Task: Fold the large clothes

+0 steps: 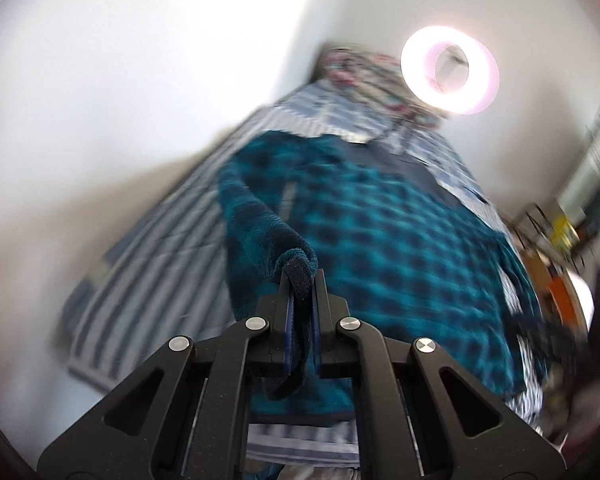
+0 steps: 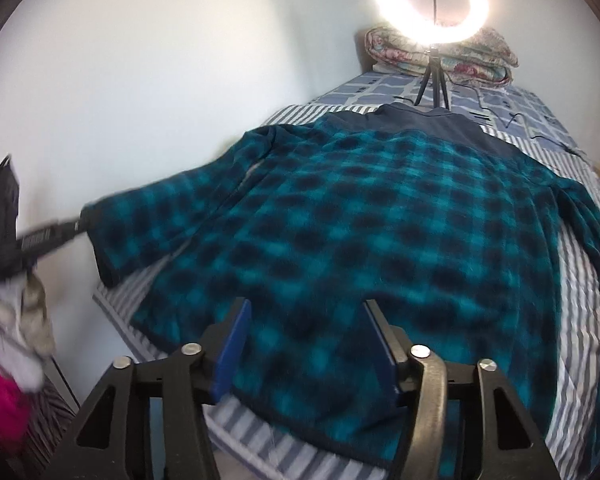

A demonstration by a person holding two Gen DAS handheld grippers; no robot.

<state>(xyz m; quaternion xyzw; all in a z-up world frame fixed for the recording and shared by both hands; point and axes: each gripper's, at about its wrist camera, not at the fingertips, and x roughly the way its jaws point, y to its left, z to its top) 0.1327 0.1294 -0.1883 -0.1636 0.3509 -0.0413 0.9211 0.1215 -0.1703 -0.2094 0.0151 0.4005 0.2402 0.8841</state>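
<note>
A large teal-and-navy plaid fleece jacket (image 2: 380,216) lies spread flat on the striped bed (image 2: 580,320), navy collar toward the far end. My left gripper (image 1: 303,276) is shut on the dark cuff of the jacket's left sleeve (image 1: 256,216) and holds it lifted off the bed. That gripper also shows in the right wrist view (image 2: 72,228) at the far left, pulling the sleeve (image 2: 140,216) out sideways. My right gripper (image 2: 306,308) is open and empty, hovering just above the jacket's bottom hem.
A lit ring light on a small tripod (image 2: 432,0) stands on the bed beyond the collar, with a cable trailing right. A folded floral quilt (image 2: 472,56) lies at the head. A white wall (image 2: 140,80) runs along the bed's left side. Cluttered furniture (image 1: 560,232) stands at right.
</note>
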